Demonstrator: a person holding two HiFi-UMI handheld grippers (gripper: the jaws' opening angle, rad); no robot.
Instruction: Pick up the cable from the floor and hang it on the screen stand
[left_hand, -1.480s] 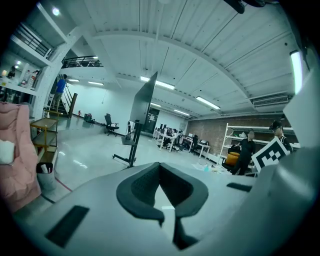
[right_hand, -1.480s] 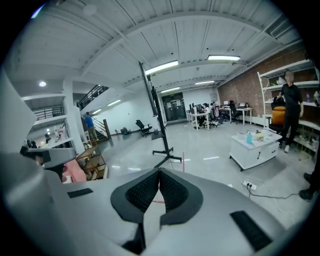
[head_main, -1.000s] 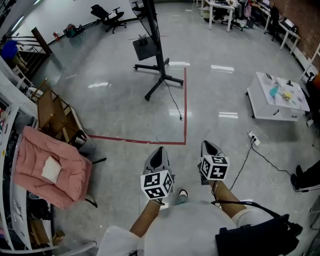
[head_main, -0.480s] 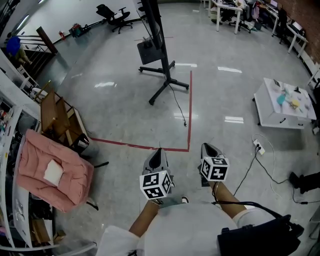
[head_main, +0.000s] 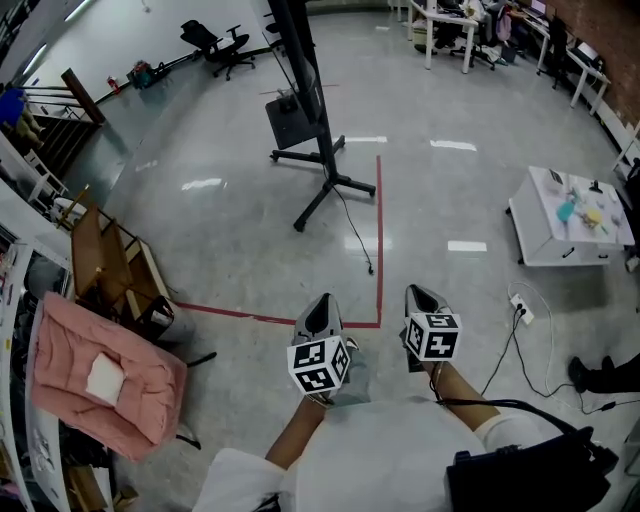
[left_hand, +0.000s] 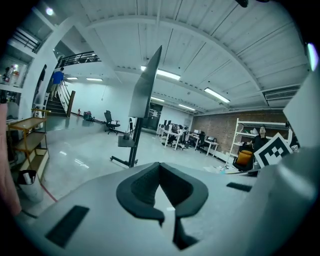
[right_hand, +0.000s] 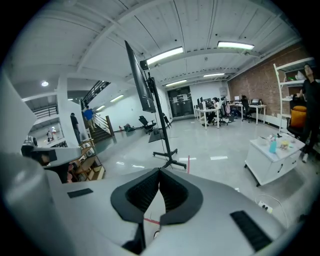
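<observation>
- Far left, a pink cushioned chair and a wooden rack sit along the room's edge, well clear of my route.
- Ahead, left of centre, the screen stand stands upright on splayed legs. That is where the cable has to end up.
- The cable lies on the floor, trailing from the stand's base toward me. Its loose end is just beside the red tape line, and nothing holds it.
- My left gripper is carried low in front of the body, fingers pressed together with nothing between them. I read this as a carrying posture for the approach.
- My right gripper rides alongside, likewise closed and empty. Both need to spread before any pick.
- Far right, a white low table and a power strip with its own lead sit well apart from the target. I must not mistake that lead for the cable.
</observation>
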